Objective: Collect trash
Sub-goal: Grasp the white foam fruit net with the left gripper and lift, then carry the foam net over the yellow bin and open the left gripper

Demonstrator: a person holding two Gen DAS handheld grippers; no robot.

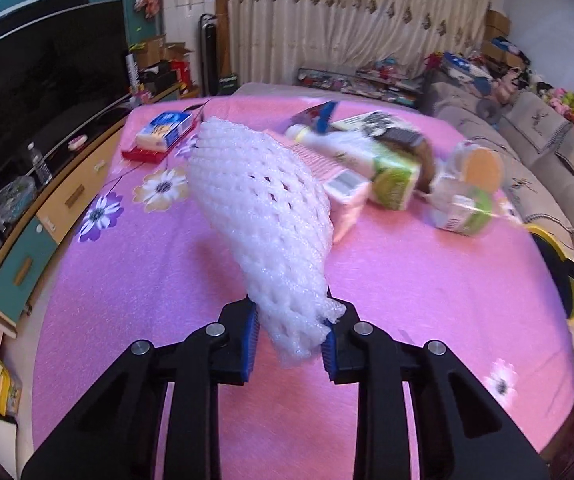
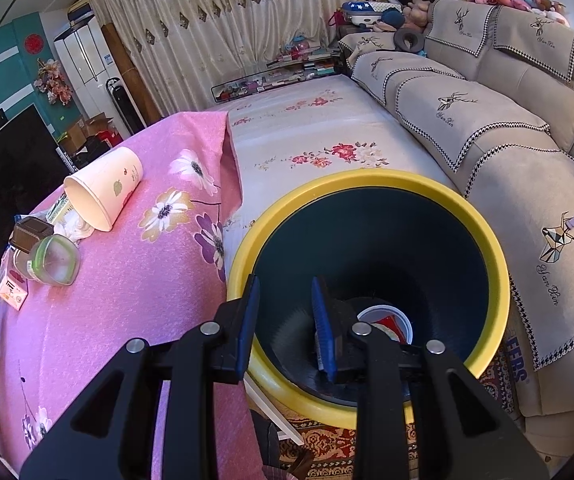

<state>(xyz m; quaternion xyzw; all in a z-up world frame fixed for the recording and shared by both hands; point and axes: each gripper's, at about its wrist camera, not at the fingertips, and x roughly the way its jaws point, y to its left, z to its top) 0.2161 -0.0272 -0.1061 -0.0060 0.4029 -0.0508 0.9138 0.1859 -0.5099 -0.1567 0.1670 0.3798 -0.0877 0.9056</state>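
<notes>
My left gripper point(image 1: 291, 340) is shut on a white foam fruit net point(image 1: 263, 216) and holds it above the pink tablecloth point(image 1: 167, 280). More trash lies beyond it: a green carton point(image 1: 395, 180), a white box point(image 1: 347, 192), a plastic jar point(image 1: 463, 204). My right gripper point(image 2: 285, 320) is open and empty, over the near rim of the yellow-rimmed dark bin point(image 2: 367, 184). A white lid point(image 2: 387, 320) lies at the bin's bottom. A paper cup point(image 2: 105, 188) and a green-rimmed jar point(image 2: 53, 260) lie on the cloth to the left.
A blue and white box on a red tray point(image 1: 159, 136) sits at the far left of the table. A TV and cabinet point(image 1: 39, 92) stand left. A grey sofa point(image 2: 507, 140) runs along the right. The bin's edge shows in the left wrist view point(image 1: 555, 256).
</notes>
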